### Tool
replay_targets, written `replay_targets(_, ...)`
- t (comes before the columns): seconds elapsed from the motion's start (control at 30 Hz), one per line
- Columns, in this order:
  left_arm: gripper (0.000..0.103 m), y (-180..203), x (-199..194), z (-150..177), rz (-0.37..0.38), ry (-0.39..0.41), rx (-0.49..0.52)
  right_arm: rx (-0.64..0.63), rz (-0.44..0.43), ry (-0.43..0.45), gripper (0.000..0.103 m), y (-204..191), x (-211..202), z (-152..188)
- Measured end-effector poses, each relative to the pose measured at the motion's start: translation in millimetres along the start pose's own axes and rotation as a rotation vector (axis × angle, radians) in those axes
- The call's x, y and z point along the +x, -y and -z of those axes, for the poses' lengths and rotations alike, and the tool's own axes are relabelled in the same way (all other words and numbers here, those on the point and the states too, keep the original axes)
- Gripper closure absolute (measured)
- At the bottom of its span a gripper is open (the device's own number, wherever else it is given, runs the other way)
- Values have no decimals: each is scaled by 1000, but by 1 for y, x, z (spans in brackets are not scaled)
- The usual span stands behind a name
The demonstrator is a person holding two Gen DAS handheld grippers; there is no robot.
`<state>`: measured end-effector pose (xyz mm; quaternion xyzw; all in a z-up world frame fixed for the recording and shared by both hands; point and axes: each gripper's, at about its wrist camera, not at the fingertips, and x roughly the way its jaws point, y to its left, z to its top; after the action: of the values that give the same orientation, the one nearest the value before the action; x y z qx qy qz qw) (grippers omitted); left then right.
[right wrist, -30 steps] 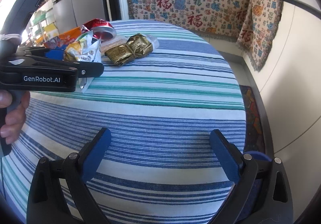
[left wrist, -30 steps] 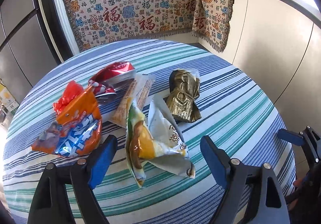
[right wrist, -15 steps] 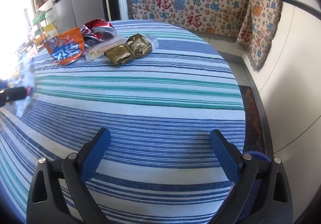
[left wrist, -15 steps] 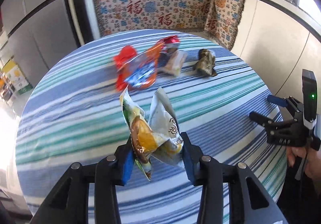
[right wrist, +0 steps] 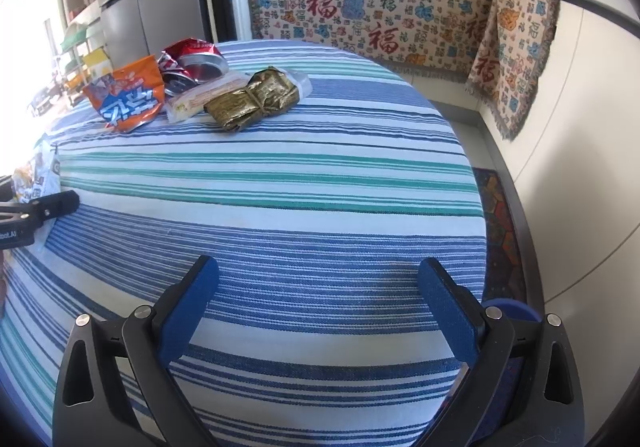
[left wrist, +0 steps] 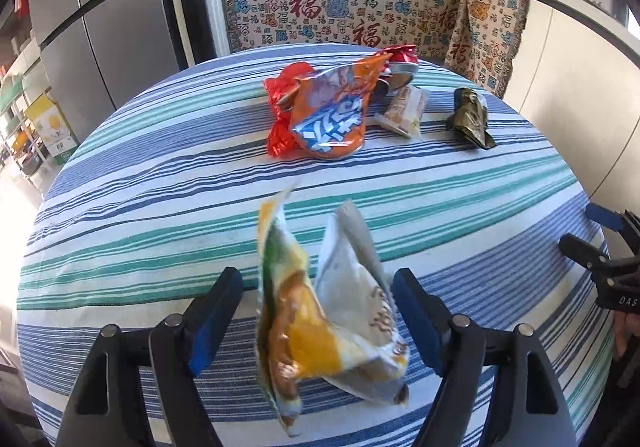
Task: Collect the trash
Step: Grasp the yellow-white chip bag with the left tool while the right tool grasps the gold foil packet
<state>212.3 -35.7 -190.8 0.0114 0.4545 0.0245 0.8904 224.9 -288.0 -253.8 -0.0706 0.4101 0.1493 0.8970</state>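
In the left wrist view my left gripper [left wrist: 316, 315] stands open, its blue pads apart from a yellow-and-white snack bag [left wrist: 328, 327] that hangs blurred between them over the near side of the striped round table [left wrist: 160, 183]. Farther back lie an orange chip bag [left wrist: 332, 115], a red wrapper [left wrist: 282, 103], a crushed red can [left wrist: 400, 63], a beige wrapper [left wrist: 404, 111] and a dark gold packet [left wrist: 472, 115]. My right gripper [right wrist: 320, 311] is open and empty above the table's near edge. The same pile shows in the right wrist view, with the gold packet [right wrist: 256, 99] nearest.
A patterned cloth [right wrist: 368, 7] hangs over the counter behind the table. A steel fridge [left wrist: 100, 27] stands at the back left, white cabinets [right wrist: 592, 127] at the right. A blue round object [right wrist: 516, 307] sits on the floor below the table's right edge.
My left gripper shut on the snack bag, lifted it back toward the table's near side, and its jaws have now opened away from it. The right gripper has not moved.
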Motion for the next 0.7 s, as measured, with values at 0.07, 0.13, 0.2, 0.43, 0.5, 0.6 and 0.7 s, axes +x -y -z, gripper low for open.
replay_targets(0.07,18,-2,1,-1,6,-4,7,2,0,-39,3,0,2,-5)
replay_targets(0.13,16,-3,2,-1,8,-6,8,40,-9,-84,3,0,5,-16)
replay_targets(0.2,15,-1,3,-2,4,-6,13,117,-53,-84,11,1,9,-30)
replay_targets(0.43,15,0,2,-1,3,-6,11,324,-124,-25,21,-20,42,-101)
replay_targets(0.5,15,0,2,-1,4,-6,11,368,-116,-43,23,-28,60,-114)
replay_targets(0.6,15,1,1,-1,4,-5,9,356,-96,-71,31,-40,79,-119)
replay_targets(0.7,15,1,1,-1,5,-6,9,253,-33,-60,55,-45,80,-114)
